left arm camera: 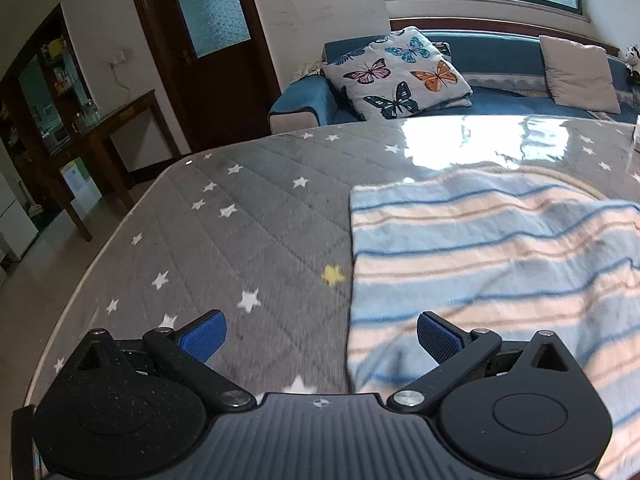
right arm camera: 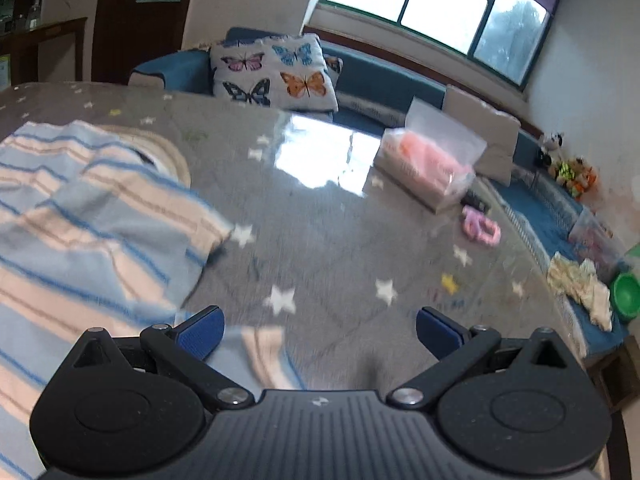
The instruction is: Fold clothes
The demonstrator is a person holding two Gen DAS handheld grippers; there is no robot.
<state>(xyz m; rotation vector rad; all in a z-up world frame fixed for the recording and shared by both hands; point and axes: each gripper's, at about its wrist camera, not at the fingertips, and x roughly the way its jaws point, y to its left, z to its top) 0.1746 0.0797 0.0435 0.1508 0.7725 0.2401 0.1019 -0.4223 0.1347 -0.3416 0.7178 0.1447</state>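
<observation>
While the left gripper (left arm camera: pixel 322 338) and right gripper (right arm camera: pixel 320 336) are held wide open and empty, the striped garment (left arm camera: pixel 492 256), spread at three o'clock on the star-patterned table (left arm camera: pixel 256 216), is judged soft, light and limp, best pinched at its corners.

One striped garment (left arm camera: pixel 492 264) on the worktop (left arm camera: pixel 256 216). Two tools: left tool (left arm camera: pixel 320 336) and right tool (right arm camera: pixel 318 332), both spread wide, nothing held. One clear bag of pink stuff (right arm camera: pixel 430 164). One pink scissors-like item (right arm camera: pixel 480 227), blurred. One butterfly cushion (left arm camera: pixel 398 72), one plain cushion (left arm camera: pixel 580 74). One sofa (left arm camera: pixel 500 54). One green bowl (right arm camera: pixel 626 292). One pale crumpled cloth (right arm camera: pixel 582 286).
</observation>
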